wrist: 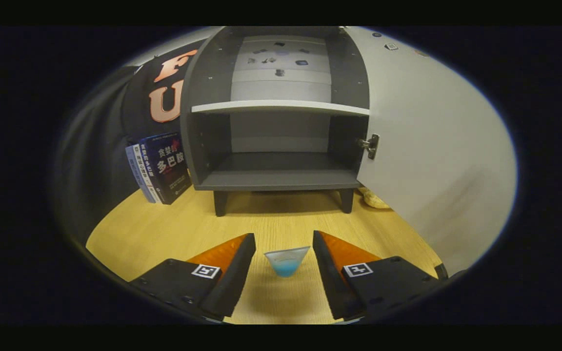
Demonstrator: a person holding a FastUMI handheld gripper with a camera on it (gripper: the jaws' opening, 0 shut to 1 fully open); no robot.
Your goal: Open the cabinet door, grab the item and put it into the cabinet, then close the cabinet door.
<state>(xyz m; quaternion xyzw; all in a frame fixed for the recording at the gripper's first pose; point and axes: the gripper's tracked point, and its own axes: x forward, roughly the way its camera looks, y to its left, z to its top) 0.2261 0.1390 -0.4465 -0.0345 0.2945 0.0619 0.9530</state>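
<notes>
A grey cabinet (281, 141) stands on the wooden table beyond my fingers, with its white door (432, 161) swung wide open to the right. Inside it, a white shelf (281, 107) sits above the bare lower compartment (281, 168). A small clear cup with a blue bottom (286, 261) rests on the table between my two fingertips. My gripper (284, 246) is open, with a gap on each side of the cup and neither finger touching it.
Several dark-covered books (161, 168) lean against the cabinet's left side. A yellowish object (376, 199) lies on the table behind the open door, partly hidden. Light wooden tabletop (281, 217) stretches from my fingers to the cabinet's legs.
</notes>
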